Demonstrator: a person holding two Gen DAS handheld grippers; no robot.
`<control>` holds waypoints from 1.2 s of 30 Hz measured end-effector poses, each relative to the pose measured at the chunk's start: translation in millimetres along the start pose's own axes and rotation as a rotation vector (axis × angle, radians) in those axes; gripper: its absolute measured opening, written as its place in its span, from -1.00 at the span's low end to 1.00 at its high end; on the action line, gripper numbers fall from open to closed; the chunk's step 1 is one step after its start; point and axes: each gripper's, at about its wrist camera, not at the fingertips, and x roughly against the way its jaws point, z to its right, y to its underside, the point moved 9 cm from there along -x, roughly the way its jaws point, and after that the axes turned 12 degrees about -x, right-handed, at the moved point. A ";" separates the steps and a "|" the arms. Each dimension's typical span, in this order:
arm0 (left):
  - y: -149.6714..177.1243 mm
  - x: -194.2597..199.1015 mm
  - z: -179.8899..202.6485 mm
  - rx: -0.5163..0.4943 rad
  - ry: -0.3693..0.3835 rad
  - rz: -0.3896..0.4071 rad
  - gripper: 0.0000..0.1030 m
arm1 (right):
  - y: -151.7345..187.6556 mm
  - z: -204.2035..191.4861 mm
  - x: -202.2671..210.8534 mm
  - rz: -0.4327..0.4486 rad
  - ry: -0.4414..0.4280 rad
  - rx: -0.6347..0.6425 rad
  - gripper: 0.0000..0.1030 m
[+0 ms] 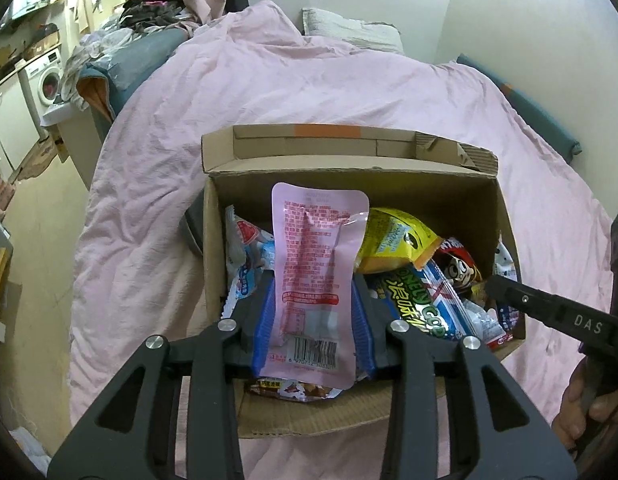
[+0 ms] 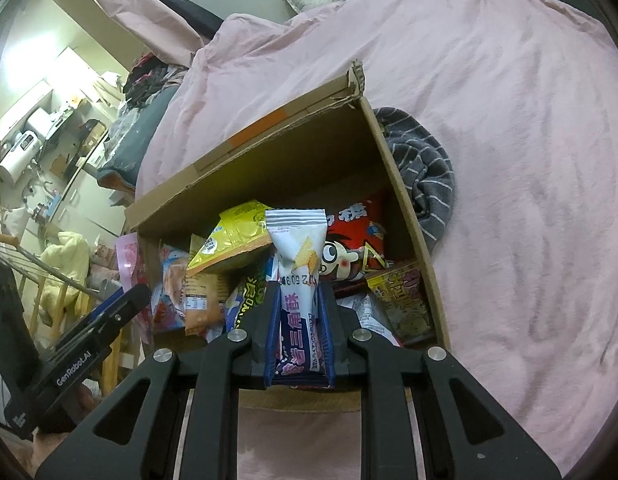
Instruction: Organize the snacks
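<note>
Box (image 1: 449, 196) nr bed (image 1: 157, 320) edge.

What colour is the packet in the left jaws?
Pale pink packet with red print and a barcode; the left wrist view shows it best.

Pink duvet (image 1: 349, 92) on bed; washing machine (image 1: 47, 80) left.

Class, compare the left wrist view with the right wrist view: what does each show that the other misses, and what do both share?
Only the left wrist view: the washing machine and the back of the pink packet between the left tongs.

Only the right wrist view: the grey striped cloth beside the box, and the white packet gripped by the right tongs.

Both: the cardboard box of snacks on the pink bedcover, including the yellow packet.
</note>
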 end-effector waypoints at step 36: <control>-8.2 27.6 -18.3 0.033 -0.095 0.083 0.48 | -25.5 -37.3 63.7 0.261 -0.083 0.101 0.91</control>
